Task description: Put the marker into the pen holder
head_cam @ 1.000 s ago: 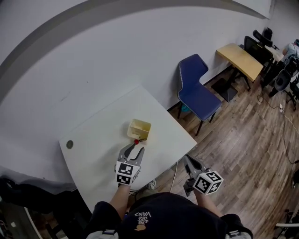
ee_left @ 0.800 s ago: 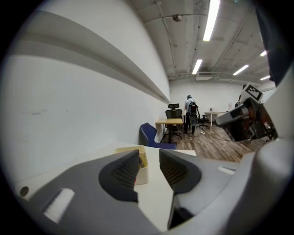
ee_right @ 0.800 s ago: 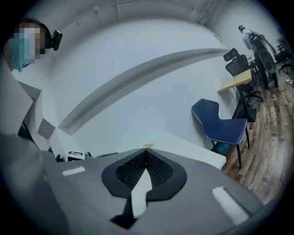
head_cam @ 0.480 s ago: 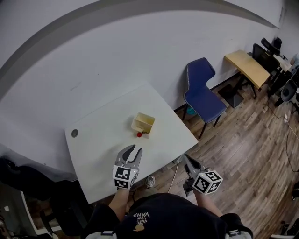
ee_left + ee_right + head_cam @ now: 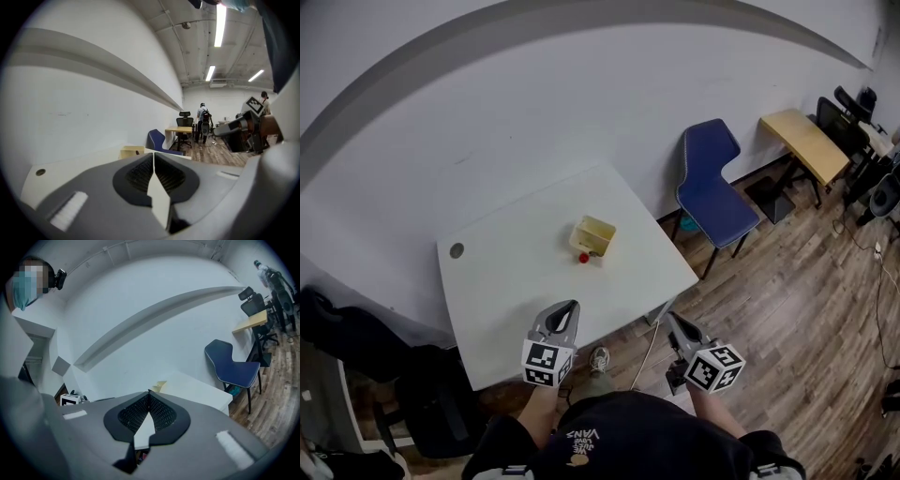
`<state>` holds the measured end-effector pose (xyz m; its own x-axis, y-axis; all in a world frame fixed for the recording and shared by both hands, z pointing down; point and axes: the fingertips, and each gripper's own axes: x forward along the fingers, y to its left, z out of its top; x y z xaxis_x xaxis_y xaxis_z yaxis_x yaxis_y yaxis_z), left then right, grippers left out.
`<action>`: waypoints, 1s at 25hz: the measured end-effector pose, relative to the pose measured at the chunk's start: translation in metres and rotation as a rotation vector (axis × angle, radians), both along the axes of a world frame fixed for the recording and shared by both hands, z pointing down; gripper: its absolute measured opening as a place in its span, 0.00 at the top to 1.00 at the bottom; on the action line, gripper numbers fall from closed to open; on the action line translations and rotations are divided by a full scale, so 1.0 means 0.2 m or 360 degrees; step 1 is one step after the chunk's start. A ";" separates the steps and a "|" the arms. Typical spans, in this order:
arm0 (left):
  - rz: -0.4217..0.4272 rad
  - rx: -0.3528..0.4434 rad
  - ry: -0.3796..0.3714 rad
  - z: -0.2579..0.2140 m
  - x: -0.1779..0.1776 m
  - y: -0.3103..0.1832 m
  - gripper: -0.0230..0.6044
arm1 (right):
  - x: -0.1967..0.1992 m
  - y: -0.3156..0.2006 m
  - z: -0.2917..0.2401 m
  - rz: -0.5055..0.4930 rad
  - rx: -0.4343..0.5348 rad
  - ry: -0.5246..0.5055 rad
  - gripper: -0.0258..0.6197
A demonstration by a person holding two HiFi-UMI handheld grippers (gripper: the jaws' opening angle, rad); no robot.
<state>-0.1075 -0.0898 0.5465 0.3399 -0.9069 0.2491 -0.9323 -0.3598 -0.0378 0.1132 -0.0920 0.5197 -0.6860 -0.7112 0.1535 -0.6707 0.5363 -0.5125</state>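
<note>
head view: white table [image 5: 506, 281] set against the wall, pen holder [image 5: 594, 233] standing near its middle, toward the far right side. marker [image 5: 583, 258] shows only as a small red end at the holder's near edge; cannot tell whether it stands inside the holder or leans on it from outside.

left gripper [image 5: 572, 306] hangs over the table's near edge, well apart from the holder. its jaws have just been closing; in the left gripper view the tips of the left gripper [image 5: 153, 154] meet, with nothing between them. pen holder [image 5: 132, 151] sits beyond the tips, on the table.

right gripper [image 5: 672, 318] is off the table's near right corner, over the wooden floor [image 5: 787, 309]. right gripper view: jaws together at the tip [image 5: 149, 392], nothing held. pen holder [image 5: 159, 386] is just visible past them at the table's edge.

blue chair [image 5: 715, 187] stands to the right of the table, with a wooden desk [image 5: 804, 141] further right.
</note>
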 end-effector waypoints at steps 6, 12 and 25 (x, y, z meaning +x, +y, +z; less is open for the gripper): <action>-0.0011 0.0013 0.0034 -0.02 0.03 0.11 0.88 | 0.00 0.06 0.01 -0.0040 0.0000 0.0008 0.96; 0.0006 0.0016 0.0098 -0.03 0.10 0.23 0.88 | -0.01 0.14 0.02 -0.0106 0.0023 0.0023 0.96; -0.0051 -0.0041 0.0149 0.03 0.16 0.46 0.88 | -0.08 0.27 0.07 -0.0242 0.0032 0.0084 0.96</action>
<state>-0.0760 0.0032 0.5519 0.3336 -0.9114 0.2412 -0.9424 -0.3292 0.0592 0.0963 -0.0372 0.5327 -0.7774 -0.6030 0.1790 -0.6067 0.6436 -0.4666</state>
